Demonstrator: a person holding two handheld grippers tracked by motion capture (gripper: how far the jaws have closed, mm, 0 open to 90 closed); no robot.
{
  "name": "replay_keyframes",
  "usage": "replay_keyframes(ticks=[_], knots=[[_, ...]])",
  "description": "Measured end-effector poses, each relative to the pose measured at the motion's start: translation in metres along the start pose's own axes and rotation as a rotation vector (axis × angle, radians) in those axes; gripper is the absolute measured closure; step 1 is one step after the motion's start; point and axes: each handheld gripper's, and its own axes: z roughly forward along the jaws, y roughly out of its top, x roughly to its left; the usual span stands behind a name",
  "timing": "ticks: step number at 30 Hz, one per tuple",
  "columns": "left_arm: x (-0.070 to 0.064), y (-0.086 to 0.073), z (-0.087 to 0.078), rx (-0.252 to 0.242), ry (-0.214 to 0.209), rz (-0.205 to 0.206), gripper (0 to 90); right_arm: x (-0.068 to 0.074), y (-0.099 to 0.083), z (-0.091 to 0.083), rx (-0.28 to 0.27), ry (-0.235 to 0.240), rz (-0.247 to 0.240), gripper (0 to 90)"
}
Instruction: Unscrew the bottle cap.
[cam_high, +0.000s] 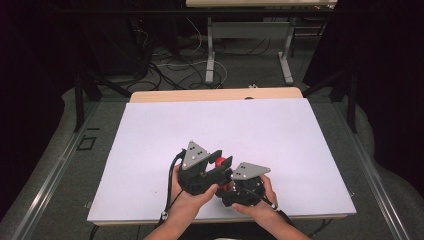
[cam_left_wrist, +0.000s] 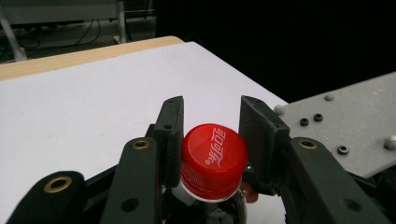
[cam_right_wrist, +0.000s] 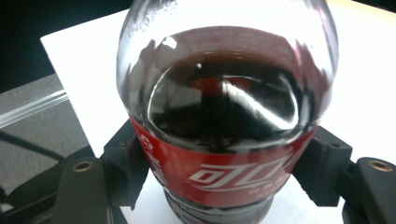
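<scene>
A clear cola bottle (cam_right_wrist: 229, 93) with dark drink and a red label (cam_right_wrist: 187, 163) stands upright on the white tabletop (cam_high: 225, 125), close to the front edge. My right gripper (cam_right_wrist: 226, 175) is shut on the bottle at the label, one pad (cam_right_wrist: 125, 163) pressing each side. The red cap (cam_left_wrist: 214, 156) sits between the jaws of my left gripper (cam_left_wrist: 212, 135), which are closed against its sides. In the high view the left gripper (cam_high: 222, 161) reaches in over the cap (cam_high: 220, 161), while the right gripper (cam_high: 230, 189) holds lower down, hiding most of the bottle.
The right gripper's grey plate (cam_left_wrist: 345, 126) lies just right of the left jaws. Bare white surface spreads behind and to both sides. Beyond the table's wooden far edge (cam_high: 215, 95) are floor cables (cam_high: 175, 65) and another table's legs (cam_high: 210, 50).
</scene>
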Motion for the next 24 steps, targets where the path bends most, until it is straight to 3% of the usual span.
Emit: replay_keyframes(ticks=[5,7,11,15,17,24], knots=[[0.003,-0.001,0.003,0.014,-0.015,-0.008,60.9,-0.004,-0.002,0.001,0.011,0.03,0.008,28.8],[0.004,0.0,0.002,0.016,-0.028,0.007,58.8,-0.005,-0.002,0.001,0.021,0.044,0.006,28.8],[0.01,0.002,-0.002,0.0,-0.043,0.028,46.8,-0.008,-0.003,0.001,0.019,0.084,-0.008,28.9],[0.024,0.006,-0.01,0.008,-0.181,0.054,43.8,-0.008,-0.002,-0.001,0.026,0.143,-0.017,28.9],[0.03,0.007,-0.012,0.04,-0.252,0.071,42.8,-0.007,-0.003,0.0,0.019,0.148,-0.025,28.9],[0.035,0.001,-0.011,0.07,-0.338,0.12,46.0,-0.004,-0.003,0.002,0.029,0.17,-0.051,28.9]])
